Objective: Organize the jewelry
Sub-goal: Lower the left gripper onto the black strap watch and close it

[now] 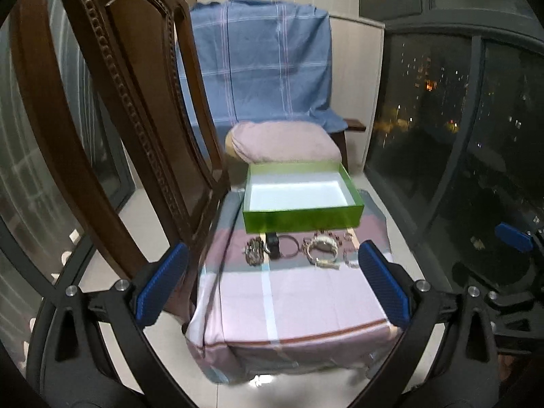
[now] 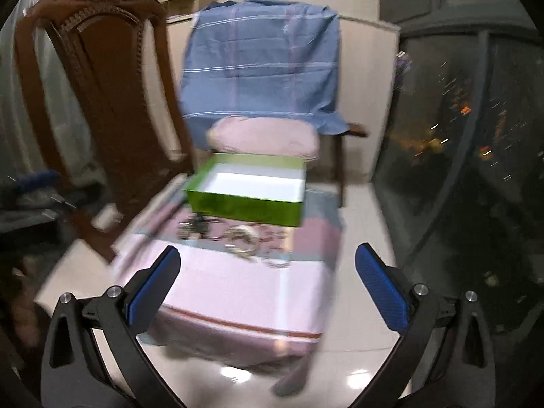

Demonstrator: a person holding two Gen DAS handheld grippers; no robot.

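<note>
An open green box (image 1: 301,217) with a white inside stands at the far end of a low table under a pink checked cloth (image 1: 292,302). In front of it lies a row of jewelry: a beaded bracelet (image 1: 254,251), a dark watch (image 1: 273,247), a thin bangle (image 1: 289,246), a pale chunky bracelet (image 1: 322,245) and small pieces (image 1: 348,255). My left gripper (image 1: 272,285) is open and empty, well short of the jewelry. My right gripper (image 2: 268,289) is open and empty above the cloth; its view is blurred and shows the box (image 2: 244,204) and jewelry (image 2: 238,238).
A carved wooden chair (image 1: 112,108) stands close on the left. A second chair under a blue cloth (image 1: 261,68) with a pink cushion (image 1: 282,142) is behind the box. Dark glass windows (image 1: 459,119) run along the right. The floor is glossy tile.
</note>
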